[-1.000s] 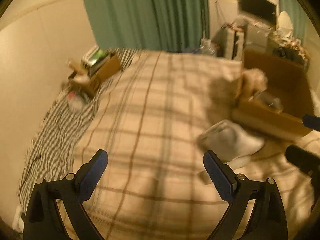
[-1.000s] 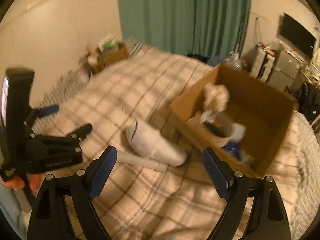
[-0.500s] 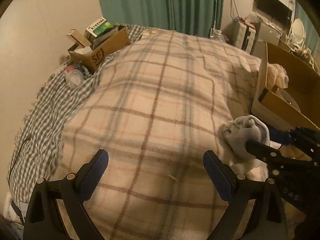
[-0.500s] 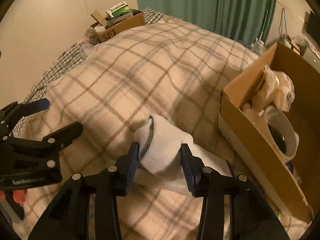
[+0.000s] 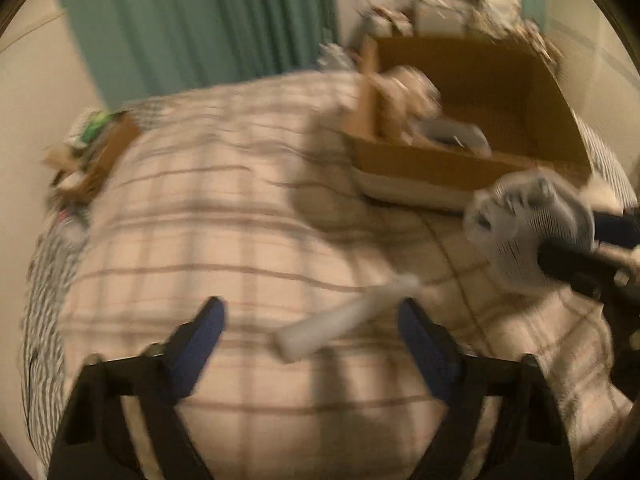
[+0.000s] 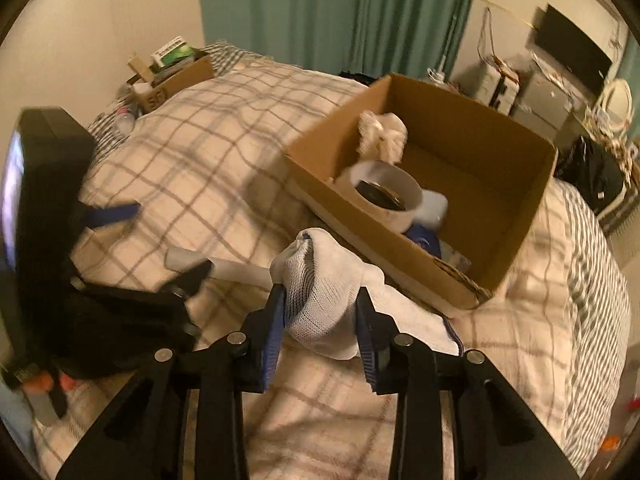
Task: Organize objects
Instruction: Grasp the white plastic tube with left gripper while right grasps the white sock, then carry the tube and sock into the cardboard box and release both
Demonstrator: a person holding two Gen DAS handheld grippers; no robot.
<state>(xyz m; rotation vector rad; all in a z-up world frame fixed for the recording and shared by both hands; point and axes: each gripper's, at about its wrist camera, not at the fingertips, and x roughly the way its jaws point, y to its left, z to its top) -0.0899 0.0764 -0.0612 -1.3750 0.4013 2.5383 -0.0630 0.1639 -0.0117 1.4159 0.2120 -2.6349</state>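
My right gripper (image 6: 320, 320) is shut on a white knitted glove (image 6: 320, 296) and holds it above the plaid bed, just short of the open cardboard box (image 6: 520, 216). The glove (image 5: 524, 224) and right gripper also show at the right of the blurred left wrist view. A white tube (image 5: 344, 320) lies on the blanket between my left gripper's open, empty fingers (image 5: 312, 344). The tube (image 6: 236, 268) also shows in the right wrist view, left of the glove. The box holds a white tape roll (image 6: 384, 196) and a crumpled cloth (image 6: 382, 136).
A smaller cardboard box (image 6: 176, 76) full of items sits at the bed's far left corner by the wall. Green curtains (image 6: 340, 8) hang behind. Shelves, a TV and clutter (image 6: 560, 72) stand right of the bed. The plaid blanket (image 6: 192, 152) covers the bed.
My right gripper closed on the glove and lifted it off the blanket toward the box. My left gripper swung right, bringing the white tube between its fingers.
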